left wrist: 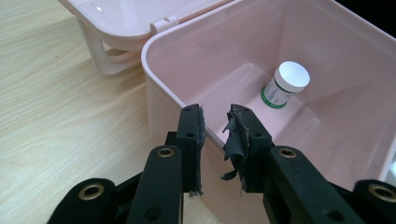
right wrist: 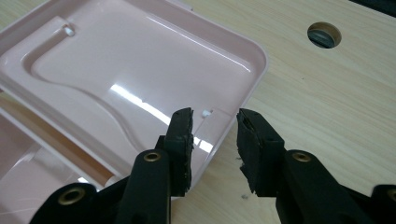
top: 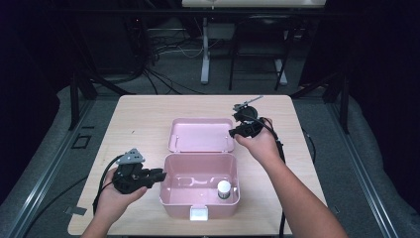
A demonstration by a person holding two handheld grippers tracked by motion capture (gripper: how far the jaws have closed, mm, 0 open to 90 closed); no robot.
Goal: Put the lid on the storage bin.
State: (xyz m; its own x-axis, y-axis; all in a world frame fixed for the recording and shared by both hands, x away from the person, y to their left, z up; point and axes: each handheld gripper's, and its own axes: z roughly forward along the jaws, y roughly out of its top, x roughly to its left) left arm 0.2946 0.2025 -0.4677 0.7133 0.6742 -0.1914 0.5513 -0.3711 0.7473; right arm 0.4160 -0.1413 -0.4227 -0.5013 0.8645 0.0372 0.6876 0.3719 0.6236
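From above, a pink plastic box [top: 199, 191] sits open on the wooden table [top: 143, 114], its lid [top: 200, 135] thrown back flat behind it. A small white-capped bottle [top: 224, 189] stands inside, near the box's right wall. The left gripper [top: 157, 176] is at the box's left wall; the right gripper [top: 234, 133] is at the lid's right edge.

In the left gripper view, the jaws straddle the box's rim [left wrist: 187, 100] with a gap on each side, open, not pressing it. The bottle [left wrist: 285, 85] stands beyond them.

In the right gripper view, the jaws bracket the lid's edge [right wrist: 224, 128], parted, not clamping it. A round hole [right wrist: 324, 35] shows in the tabletop.
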